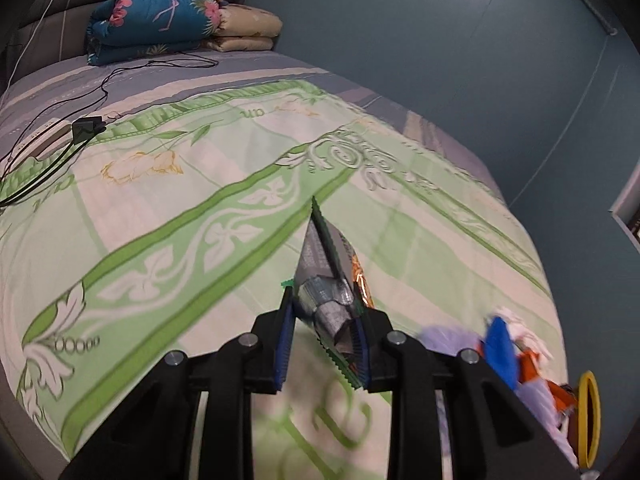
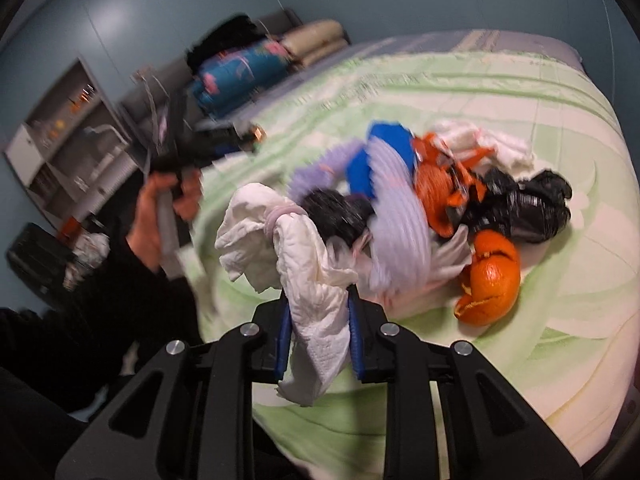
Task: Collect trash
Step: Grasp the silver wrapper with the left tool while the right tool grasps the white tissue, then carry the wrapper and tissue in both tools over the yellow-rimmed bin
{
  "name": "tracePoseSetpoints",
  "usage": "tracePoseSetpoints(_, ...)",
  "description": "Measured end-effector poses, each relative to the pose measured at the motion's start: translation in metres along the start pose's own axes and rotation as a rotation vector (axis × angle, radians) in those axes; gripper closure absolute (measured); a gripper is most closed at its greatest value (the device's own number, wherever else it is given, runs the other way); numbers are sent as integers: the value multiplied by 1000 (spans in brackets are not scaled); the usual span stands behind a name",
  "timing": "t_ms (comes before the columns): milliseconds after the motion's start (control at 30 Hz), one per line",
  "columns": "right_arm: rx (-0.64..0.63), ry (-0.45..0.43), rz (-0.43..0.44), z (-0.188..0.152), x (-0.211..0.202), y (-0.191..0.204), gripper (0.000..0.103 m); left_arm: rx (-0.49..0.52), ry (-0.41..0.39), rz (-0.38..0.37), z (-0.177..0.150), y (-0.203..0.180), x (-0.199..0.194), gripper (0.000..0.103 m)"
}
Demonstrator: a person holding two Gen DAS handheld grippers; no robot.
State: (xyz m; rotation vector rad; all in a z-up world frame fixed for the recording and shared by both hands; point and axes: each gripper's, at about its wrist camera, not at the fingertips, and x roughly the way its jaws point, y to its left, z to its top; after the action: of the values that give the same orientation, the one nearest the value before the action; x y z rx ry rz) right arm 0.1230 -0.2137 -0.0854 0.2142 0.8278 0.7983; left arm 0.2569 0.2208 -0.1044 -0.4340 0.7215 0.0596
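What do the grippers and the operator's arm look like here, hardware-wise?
Both grippers match: the left gripper and right gripper have matte black angular linkage arms with triangular cut-outs, round silver pivot bolts, and blue ribbed pads lining the inner finger faces. No cables or markings show on them. The right wrist view shows the person's left arm in a black sleeve.
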Motion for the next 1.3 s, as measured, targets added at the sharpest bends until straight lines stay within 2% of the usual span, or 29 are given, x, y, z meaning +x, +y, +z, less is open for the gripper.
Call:
tracePoseSetpoints(300, 27, -139, -45, 4, -46, -6, 81, 82, -52, -103, -23, -43, -66, 79)
tracePoseSetpoints(400, 58, -178, -66, 4, -59, -10, 81, 121, -65, -119, -26, -61, -80, 79)
tracePoseSetpoints(600, 118, -256, -112, -1, -89, -24, 81, 206, -80, -201, -34, -108, -106, 79)
tracePoseSetpoints(900, 235, -358, -247, -11, -143, -61, 81, 316, -49, -338, -57, -188, -113, 79)
tracePoseSetpoints(1300, 357, -510, -522, -34, -217, -113, 81, 449, 33, -516, -96, -308, -93, 78)
